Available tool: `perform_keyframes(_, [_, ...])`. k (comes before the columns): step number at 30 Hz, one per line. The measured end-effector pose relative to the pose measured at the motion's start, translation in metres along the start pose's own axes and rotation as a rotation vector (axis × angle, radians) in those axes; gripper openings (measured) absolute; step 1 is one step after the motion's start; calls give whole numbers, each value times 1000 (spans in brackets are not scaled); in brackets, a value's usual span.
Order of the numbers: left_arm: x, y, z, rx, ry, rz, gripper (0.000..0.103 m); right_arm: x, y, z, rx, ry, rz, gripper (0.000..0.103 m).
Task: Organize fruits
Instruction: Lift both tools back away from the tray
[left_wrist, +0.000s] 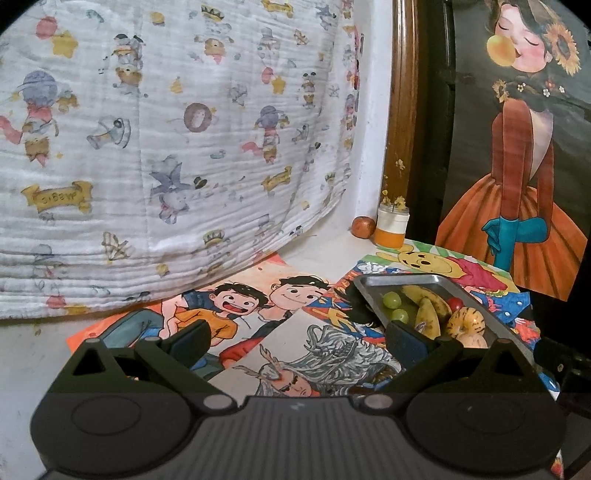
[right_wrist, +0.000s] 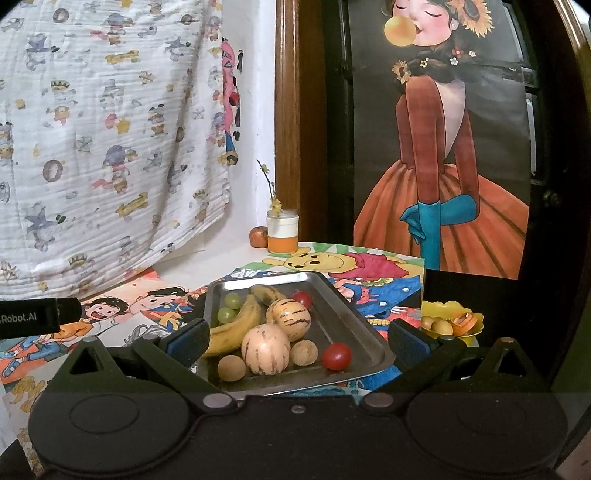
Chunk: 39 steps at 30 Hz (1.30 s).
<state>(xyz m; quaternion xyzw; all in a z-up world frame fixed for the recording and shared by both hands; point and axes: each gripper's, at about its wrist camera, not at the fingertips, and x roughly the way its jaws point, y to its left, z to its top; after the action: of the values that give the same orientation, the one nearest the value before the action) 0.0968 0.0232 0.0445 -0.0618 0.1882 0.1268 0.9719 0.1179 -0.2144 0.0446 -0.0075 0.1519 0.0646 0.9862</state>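
steel tray (right_wrist: 354, 325) keeps the fruit together: bananas (right_wrist: 236, 325), two striped melons (right_wrist: 266, 349), grapes (right_wrist: 231, 301), tomatoes (right_wrist: 336, 355), two brown fruits. you hold the right gripper (right_wrist: 297, 341) just near of it, spread wide and empty, likely to pick one. your left gripper (left_wrist: 299, 341) hangs over the drawings (left_wrist: 236, 314) at the tray's left, also wide, holding nothing. a yellow bowl (right_wrist: 452, 319) sits right, probably a sorting spot. apple (right_wrist: 258, 236) and jar (right_wrist: 282, 230) stand far back, clear of your path.

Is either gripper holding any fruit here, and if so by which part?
Nothing is held. The left gripper and right gripper are both open and empty, short of the tray.
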Motion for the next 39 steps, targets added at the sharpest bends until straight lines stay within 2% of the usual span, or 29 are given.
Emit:
perform_keyframes(23, [-21, 30, -39, 31, -8, -19, 103, -14, 18, -36, -19, 31, 26, 102])
perform_keyframes(39, [-25, 41, -57, 48, -2, -13, 103, -21, 26, -53, -33, 11, 7, 102])
